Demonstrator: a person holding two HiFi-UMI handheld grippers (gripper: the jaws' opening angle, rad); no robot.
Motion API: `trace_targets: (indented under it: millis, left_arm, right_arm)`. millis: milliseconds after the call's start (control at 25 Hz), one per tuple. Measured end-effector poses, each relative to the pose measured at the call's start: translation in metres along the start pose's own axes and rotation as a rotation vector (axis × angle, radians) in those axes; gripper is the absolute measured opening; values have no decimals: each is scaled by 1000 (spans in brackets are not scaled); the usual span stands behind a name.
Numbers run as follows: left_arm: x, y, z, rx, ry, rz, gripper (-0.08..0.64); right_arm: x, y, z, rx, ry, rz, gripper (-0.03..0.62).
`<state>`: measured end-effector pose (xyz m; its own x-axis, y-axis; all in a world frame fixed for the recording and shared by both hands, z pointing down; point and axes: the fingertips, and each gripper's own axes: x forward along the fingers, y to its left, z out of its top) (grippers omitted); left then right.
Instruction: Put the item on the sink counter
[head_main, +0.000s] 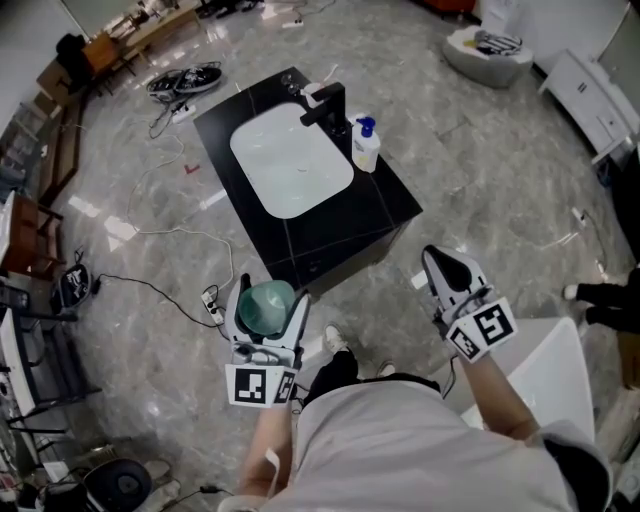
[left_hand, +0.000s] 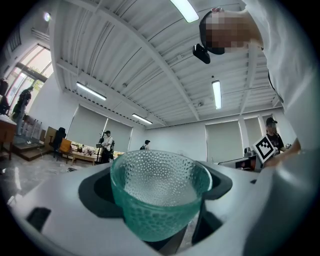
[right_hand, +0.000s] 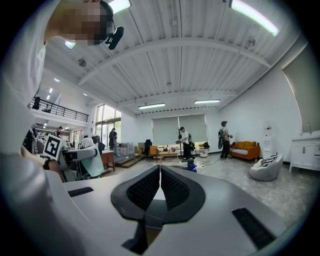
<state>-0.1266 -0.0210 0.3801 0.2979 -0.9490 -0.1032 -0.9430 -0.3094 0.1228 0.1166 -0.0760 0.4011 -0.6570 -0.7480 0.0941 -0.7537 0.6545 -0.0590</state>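
Delivery not yet made: the green glass cup (left_hand: 159, 192), the item bound for the sink counter (head_main: 335, 228), was off every surface and carried in the left gripper (head_main: 272, 296). In the head view it showed over the floor (head_main: 470, 160), just short of the counter's near corner, with the person standing back from the black unit. None of the task looked finished. By the look of it, the approach to the counter, the lowering of the cup onto the black top and the release were all left to do.

The counter itself carried a white basin (head_main: 290, 160) across most of its top. A dark faucet (head_main: 326, 104) and a soap bottle (head_main: 366, 146) with a blue pump stood along its far right edge. That left bare black strips along the near edges and at the near corner as the likeliest landing places.

The left gripper's jaws stood wide apart, one on each side of the dimpled cup, gripping it by its walls. The cup sat upright, mouth up, and appeared empty. The right gripper (head_main: 434, 258) had its ribbed jaws pressed together with nothing between them, and it hung over the floor well to the right of the counter's near corner.
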Motion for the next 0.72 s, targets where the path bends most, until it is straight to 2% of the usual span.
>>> trace_targets:
  millis: [720]
  left_arm:
    - [54,47,-17,-57,18,-58,413]
  right_arm:
    - [55,-13,15,-38,29,-59,37]
